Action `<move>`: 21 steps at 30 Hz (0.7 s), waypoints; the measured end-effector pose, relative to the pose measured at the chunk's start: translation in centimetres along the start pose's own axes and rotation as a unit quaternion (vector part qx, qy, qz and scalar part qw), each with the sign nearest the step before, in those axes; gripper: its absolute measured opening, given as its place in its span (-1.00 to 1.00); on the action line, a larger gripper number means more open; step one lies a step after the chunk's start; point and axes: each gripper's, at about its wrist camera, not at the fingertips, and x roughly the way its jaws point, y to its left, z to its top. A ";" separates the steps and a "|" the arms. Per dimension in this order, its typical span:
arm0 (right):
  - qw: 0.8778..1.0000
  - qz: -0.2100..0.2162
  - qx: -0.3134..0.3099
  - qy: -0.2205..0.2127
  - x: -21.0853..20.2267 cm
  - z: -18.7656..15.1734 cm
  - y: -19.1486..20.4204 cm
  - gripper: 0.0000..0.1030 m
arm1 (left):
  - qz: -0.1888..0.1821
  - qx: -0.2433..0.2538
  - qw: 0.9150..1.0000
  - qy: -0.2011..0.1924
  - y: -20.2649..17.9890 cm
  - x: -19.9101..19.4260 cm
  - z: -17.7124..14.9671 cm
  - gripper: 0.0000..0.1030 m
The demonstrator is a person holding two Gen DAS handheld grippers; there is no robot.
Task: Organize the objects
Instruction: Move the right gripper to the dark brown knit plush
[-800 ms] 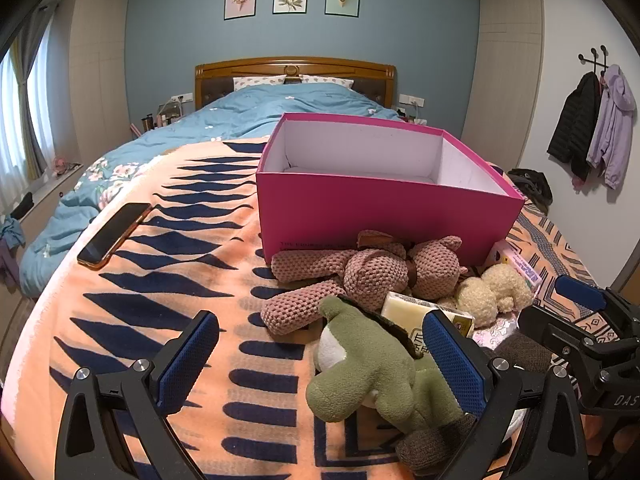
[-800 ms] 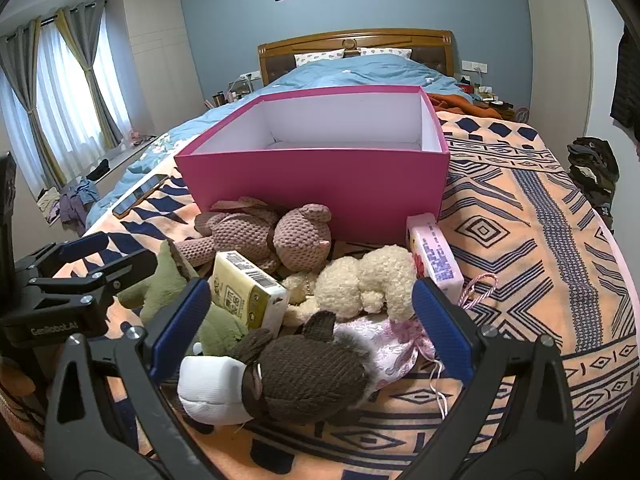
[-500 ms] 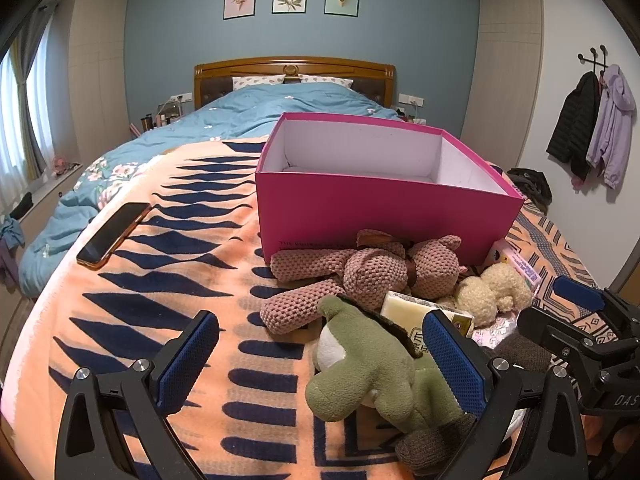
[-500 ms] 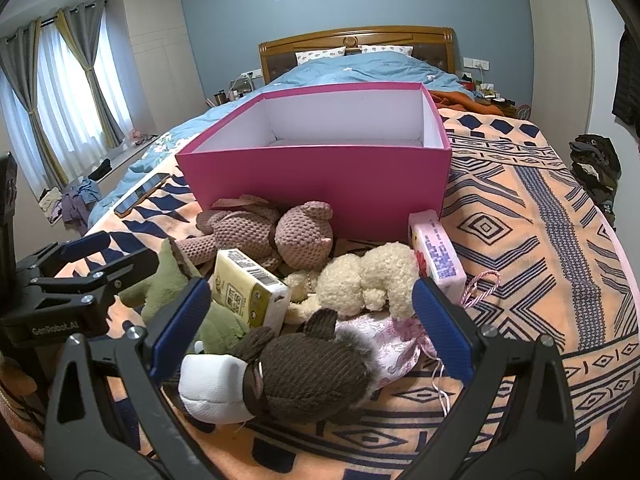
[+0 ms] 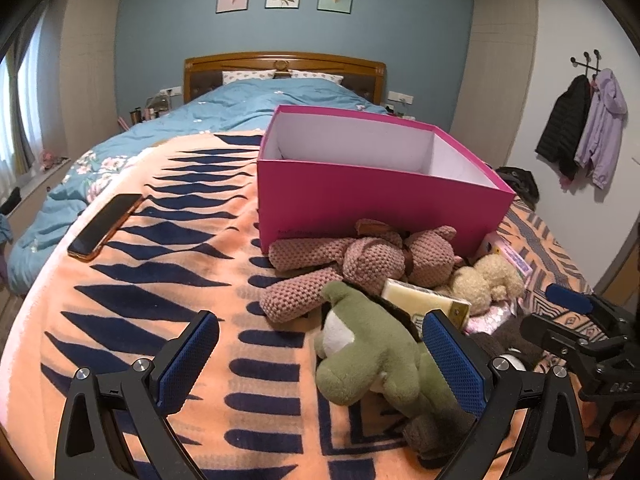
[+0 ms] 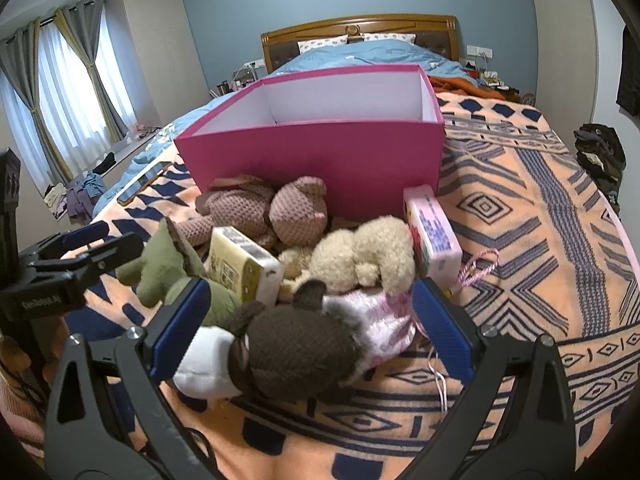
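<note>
An empty pink box [image 5: 380, 196] [image 6: 320, 152] stands on the bed. In front of it lies a pile: a pink knitted bear [image 5: 360, 256] [image 6: 276, 208], a green plush toy [image 5: 372, 352] [image 6: 168, 268], a yellow carton [image 5: 424, 300] [image 6: 244, 268], a cream plush [image 5: 484, 284] [image 6: 360, 256], a pink packet [image 6: 432, 232] and a brown plush [image 6: 292, 348]. My left gripper [image 5: 320, 364] is open, with the green toy by its right finger. My right gripper [image 6: 312, 328] is open around the brown plush.
A phone [image 5: 104, 226] lies on the orange patterned blanket [image 5: 160, 300] to the left. A blue duvet [image 5: 260, 108] and headboard lie behind the box. Coats [image 5: 580, 124] hang on the right wall. Curtains [image 6: 60, 92] and clothes are at the left.
Both grippers have moved slightly forward toward the pile. The objects have not moved.
</note>
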 end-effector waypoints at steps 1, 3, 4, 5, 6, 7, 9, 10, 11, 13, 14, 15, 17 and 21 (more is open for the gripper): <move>1.000 0.002 0.000 0.003 0.0 -0.2 -0.1 0.96 | -0.006 0.003 1.000 0.000 -0.1 -0.1 -0.1 1.00; 1.000 0.013 0.002 0.013 0.0 -0.7 -0.5 0.96 | -0.021 0.014 1.000 0.000 -0.4 -0.4 -0.3 1.00; 1.000 0.016 0.002 0.016 0.0 -0.9 -0.6 0.96 | -0.025 0.019 0.999 0.000 -0.5 -0.5 -0.4 1.00; 1.000 0.019 0.004 0.020 0.0 -1.1 -0.8 0.96 | -0.031 0.026 0.999 0.001 -0.7 -0.6 -0.6 1.00; 0.999 0.024 0.007 0.025 0.0 -1.4 -1.0 0.96 | -0.036 0.032 0.999 0.003 -0.9 -0.7 -0.8 1.00; 0.999 0.029 0.010 0.027 0.1 -1.6 -1.2 0.96 | -0.040 0.037 0.998 0.006 -1.1 -0.7 -0.9 1.00; 0.998 0.046 0.024 0.035 0.3 -1.9 -1.8 0.96 | -0.052 0.044 0.998 0.016 -1.4 -0.7 -1.3 1.00; 0.998 0.051 0.029 0.038 0.3 -1.9 -1.9 0.96 | -0.057 0.047 0.997 0.019 -1.6 -0.6 -1.5 1.00; 0.997 0.057 0.034 0.040 0.4 -2.0 -2.0 0.94 | -0.060 0.049 0.997 0.021 -1.7 -0.6 -1.6 1.00; 0.996 0.076 0.034 0.044 0.5 -2.0 -1.9 0.84 | -0.061 0.051 0.996 0.026 -1.8 -0.4 -1.7 1.00; 0.995 0.086 0.035 0.046 0.7 -1.9 -1.8 0.81 | -0.063 0.052 0.996 0.029 -1.9 -0.4 -1.8 1.00; 0.994 0.091 0.034 0.049 0.8 -1.9 -1.6 0.79 | -0.066 0.053 0.996 0.030 -1.9 -0.4 -1.9 1.00; 0.993 0.100 0.030 0.052 1.0 -1.8 -1.3 0.65 | -0.073 0.059 0.995 0.030 -2.2 -0.5 -2.0 1.00; 0.991 0.113 0.025 0.067 1.6 -2.0 -0.9 0.20 | -0.080 0.075 0.993 0.033 -2.9 -0.7 -2.2 1.00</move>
